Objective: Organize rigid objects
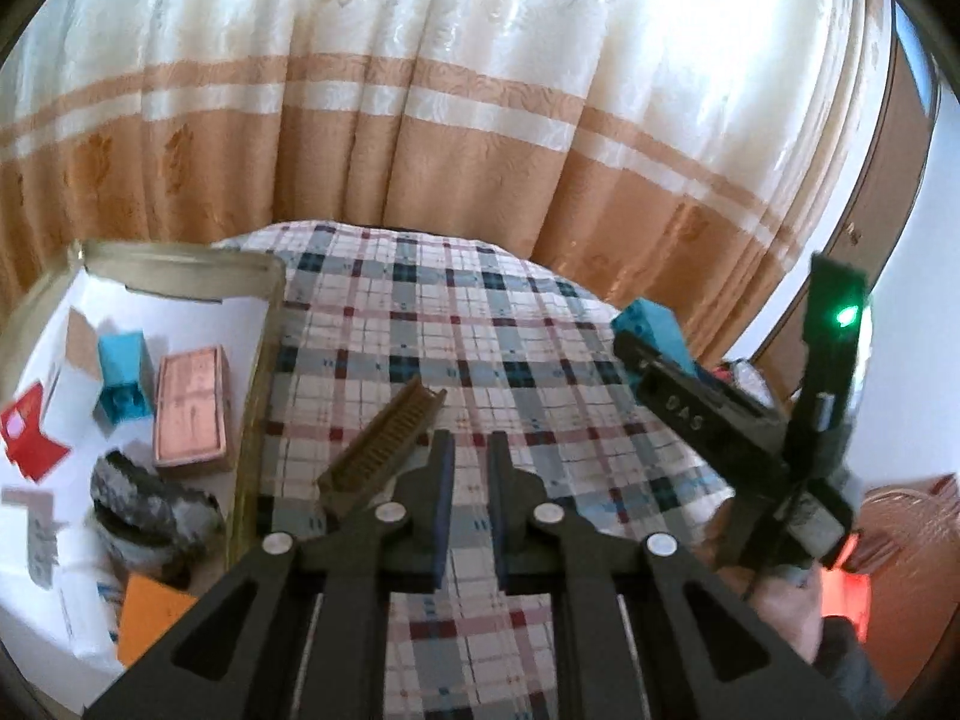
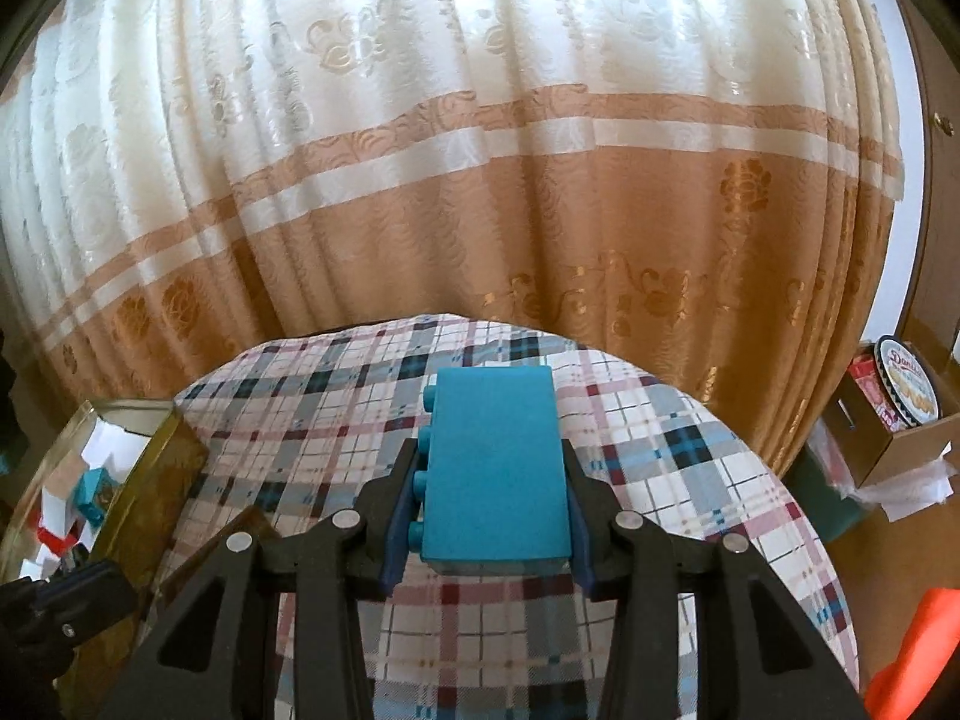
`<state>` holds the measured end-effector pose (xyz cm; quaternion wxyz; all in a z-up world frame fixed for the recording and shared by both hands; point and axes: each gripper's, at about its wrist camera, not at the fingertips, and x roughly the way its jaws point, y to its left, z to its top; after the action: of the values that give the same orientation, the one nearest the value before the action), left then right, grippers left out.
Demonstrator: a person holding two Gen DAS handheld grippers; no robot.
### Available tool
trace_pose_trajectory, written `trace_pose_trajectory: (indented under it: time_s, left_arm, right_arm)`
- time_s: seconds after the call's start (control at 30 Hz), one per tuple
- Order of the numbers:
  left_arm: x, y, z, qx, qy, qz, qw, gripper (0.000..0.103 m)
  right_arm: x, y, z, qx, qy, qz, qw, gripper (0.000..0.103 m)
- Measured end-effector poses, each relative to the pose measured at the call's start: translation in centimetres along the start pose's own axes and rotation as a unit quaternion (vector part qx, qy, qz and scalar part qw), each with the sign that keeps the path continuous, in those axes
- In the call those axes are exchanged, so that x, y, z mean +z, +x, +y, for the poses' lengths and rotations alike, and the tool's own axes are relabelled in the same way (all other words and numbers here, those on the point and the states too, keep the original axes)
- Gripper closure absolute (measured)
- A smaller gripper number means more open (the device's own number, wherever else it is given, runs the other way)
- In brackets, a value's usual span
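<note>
My right gripper (image 2: 489, 468) is shut on a blue studded brick (image 2: 495, 468), held above the plaid cloth with its studs facing left. In the left wrist view the same brick (image 1: 651, 321) shows at the right, beyond a black finger (image 1: 678, 402) of that gripper. My left gripper (image 1: 471, 456) is shut, with nothing between its pads, and hangs over the cloth. A brown ridged bar (image 1: 384, 444) lies on the cloth just left of its fingers. A second blue brick (image 1: 123, 384) lies inside the gold tin (image 1: 258, 360) at the left.
The tin (image 2: 156, 480) also holds a pink rectangular block (image 1: 192, 414), a red piece (image 1: 30, 438), a grey-black lump (image 1: 150, 504) and an orange piece (image 1: 153, 618). The plaid cloth (image 2: 690, 480) covers a round table before a curtain. A cardboard box (image 2: 900, 438) stands at the far right.
</note>
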<state>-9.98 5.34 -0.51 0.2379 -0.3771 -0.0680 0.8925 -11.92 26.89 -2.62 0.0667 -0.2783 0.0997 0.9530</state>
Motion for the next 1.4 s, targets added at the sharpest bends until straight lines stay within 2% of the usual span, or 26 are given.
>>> trace_pose_trajectory:
  time_s: [0.1,0.2,0.4,0.47,0.5,0.53,0.57,0.6,0.63,0.77,0.83,0.87,1.0,1.07,1.1,1.2,1.23,1.27,1.3,1.33,1.4]
  left_arm:
    - [-0.4,-1.4,0.6,-0.014,-0.004,-0.016,0.9998,0.094]
    - [-0.4,-2.0,0.5,-0.007,0.005,-0.020,0.9998,0.094]
    - [1.0,1.6,-0.3,0.056,0.043,0.032,0.9970,0.093]
    - [1.4,3.1,-0.4,0.065,0.054,0.049,0.9952,0.091]
    - [1.6,4.0,-0.5,0.075,0.062,0.061,0.9934,0.082]
    - [1.7,4.7,-0.7,0.087,0.071,0.071,0.9911,0.065]
    - [1.9,5.6,-0.9,0.101,0.081,0.080,0.9883,0.053]
    - [2.0,6.1,-1.0,0.109,0.087,0.086,0.9865,0.035]
    - [2.1,6.5,-1.1,0.114,0.092,0.090,0.9851,0.031]
    - [1.8,8.1,-1.4,0.137,0.109,0.109,0.9784,0.031]
    - [1.5,8.9,-0.9,0.145,0.101,0.128,0.9759,0.034]
    - [1.3,9.2,-1.1,0.162,0.117,0.122,0.9723,0.038]
    - [0.7,9.6,-1.4,0.181,0.141,0.119,0.9661,0.039]
    - [0.8,9.4,-1.2,0.189,0.141,0.110,0.9657,0.045]
    - [0.9,9.3,-1.0,0.194,0.140,0.106,0.9652,0.053]
    - [1.7,8.2,0.1,0.177,0.097,0.094,0.9749,0.071]
    - [2.1,7.8,0.5,0.165,0.083,0.088,0.9788,0.092]
    - [2.3,7.3,0.7,0.136,0.069,0.087,0.9844,0.103]
    - [2.4,6.9,0.9,0.106,0.049,0.087,0.9893,0.101]
    - [2.4,6.4,1.0,0.092,0.037,0.081,0.9918,0.099]
    - [2.1,5.5,0.6,0.092,0.046,0.060,0.9928,0.099]
  right_arm:
    - [-0.2,-0.4,0.1,-0.001,0.000,-0.003,1.000,0.058]
    - [-0.3,-0.5,0.0,-0.003,0.005,-0.002,1.000,0.058]
    - [-0.5,-0.3,-0.5,0.000,0.018,0.007,1.000,0.058]
    - [-0.4,-0.2,-0.4,0.002,0.018,0.011,1.000,0.058]
    - [-0.4,-0.1,-0.5,0.004,0.018,0.012,1.000,0.058]
    - [-0.4,0.0,-0.5,0.007,0.018,0.014,1.000,0.058]
    - [-0.4,0.0,-0.5,0.008,0.018,0.014,1.000,0.058]
    - [-0.4,0.0,-0.5,0.009,0.018,0.015,1.000,0.058]
    - [-0.3,0.0,-0.5,0.011,0.017,0.016,1.000,0.058]
    - [-0.4,0.1,-0.4,0.018,0.016,0.018,1.000,0.058]
    - [-0.3,0.1,-0.4,0.020,0.016,0.018,1.000,0.058]
    - [-0.3,0.1,-0.4,0.021,0.016,0.018,0.999,0.058]
    - [-0.3,0.1,-0.4,0.023,0.017,0.018,0.999,0.058]
    - [-0.3,0.1,-0.4,0.022,0.017,0.018,0.999,0.058]
    - [-0.3,0.1,-0.4,0.022,0.018,0.017,0.999,0.058]
    - [-0.3,0.2,-0.5,0.021,0.019,0.019,0.999,0.058]
    - [-0.3,0.2,-0.5,0.022,0.021,0.020,0.999,0.058]
    - [-0.3,0.2,-0.7,0.021,0.023,0.021,0.999,0.058]
    - [-0.3,0.3,-0.8,0.021,0.027,0.022,0.999,0.058]
    - [-0.3,0.4,-0.8,0.021,0.029,0.023,0.999,0.058]
    - [-0.3,0.4,-1.1,0.020,0.034,0.025,0.999,0.058]
